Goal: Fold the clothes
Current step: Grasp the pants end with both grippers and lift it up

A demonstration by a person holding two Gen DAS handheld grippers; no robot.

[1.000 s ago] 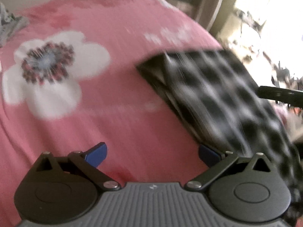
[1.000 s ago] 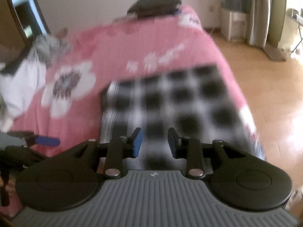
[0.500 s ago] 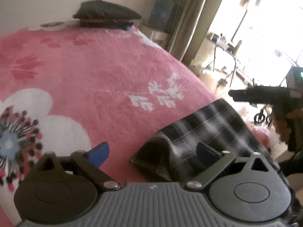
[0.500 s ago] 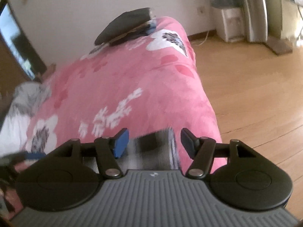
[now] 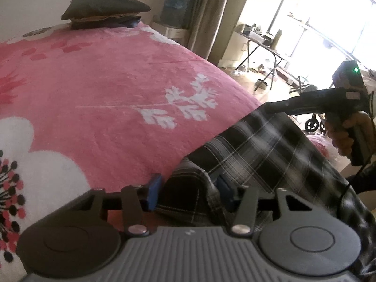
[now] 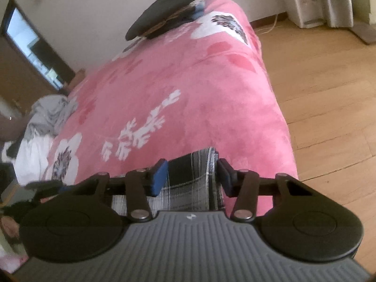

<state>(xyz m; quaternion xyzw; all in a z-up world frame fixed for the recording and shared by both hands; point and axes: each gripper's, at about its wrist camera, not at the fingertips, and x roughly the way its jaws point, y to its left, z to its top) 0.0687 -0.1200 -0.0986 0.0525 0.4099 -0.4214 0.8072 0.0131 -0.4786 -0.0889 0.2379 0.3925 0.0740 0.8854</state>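
Fuzzy pink fleece blanket (image 5: 112,89), woven plaid cloth garment (image 5: 265,155), smooth wooden floor (image 6: 329,89), matt plastic gripper (image 6: 191,176).

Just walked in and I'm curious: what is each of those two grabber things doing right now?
Left gripper: fingers closing around a corner of the plaid garment, not yet pinching it.
Right gripper: fingers closing around the garment's other corner, not yet pinching it.

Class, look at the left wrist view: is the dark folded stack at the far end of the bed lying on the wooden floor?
No. The dark folded stack rests on the pink blanket at the far end.
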